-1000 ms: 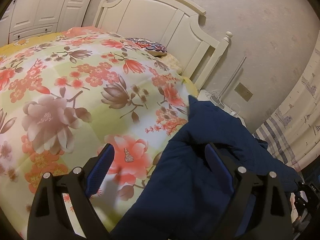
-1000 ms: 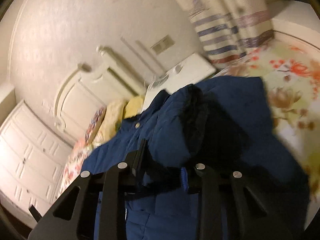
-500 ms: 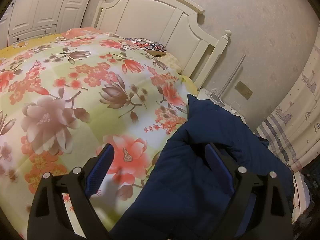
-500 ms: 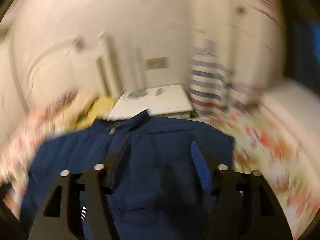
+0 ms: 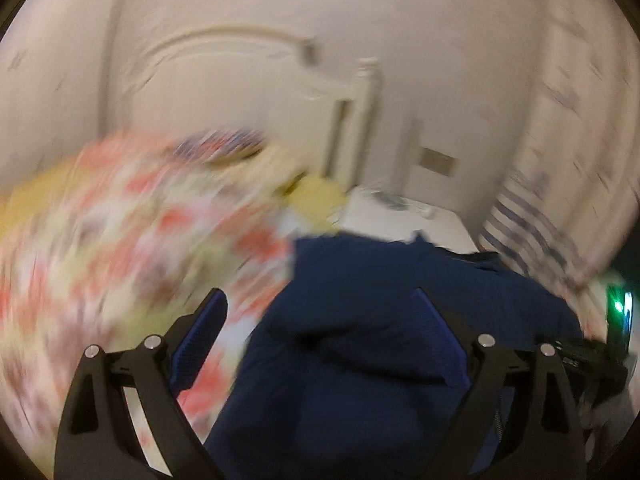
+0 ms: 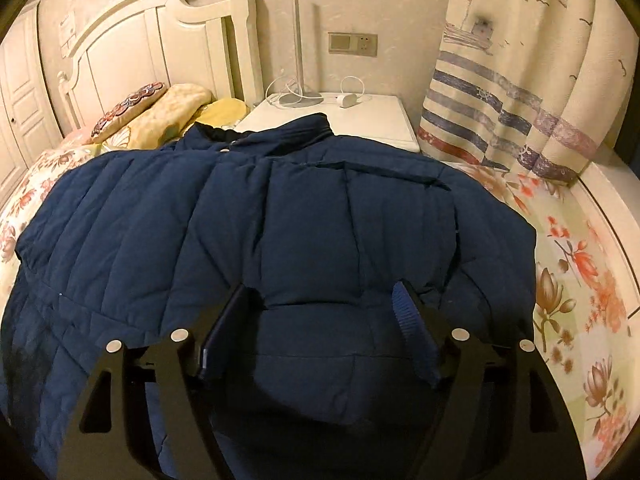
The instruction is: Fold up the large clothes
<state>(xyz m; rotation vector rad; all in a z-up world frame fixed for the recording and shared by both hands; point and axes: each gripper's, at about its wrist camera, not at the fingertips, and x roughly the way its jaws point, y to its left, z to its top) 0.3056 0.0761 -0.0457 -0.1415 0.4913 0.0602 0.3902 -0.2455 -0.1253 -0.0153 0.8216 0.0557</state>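
Jaws apart — apparently — above jacket [image 6: 304, 216]

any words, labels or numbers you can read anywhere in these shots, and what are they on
None can be read.
Wall switch plate: no lettering visible.
Curtain: boat and bird pictures only, no words.
Small papers on the wall above the headboard: too small to read.
Dark device with a green light: faint marks, too blurred to read.
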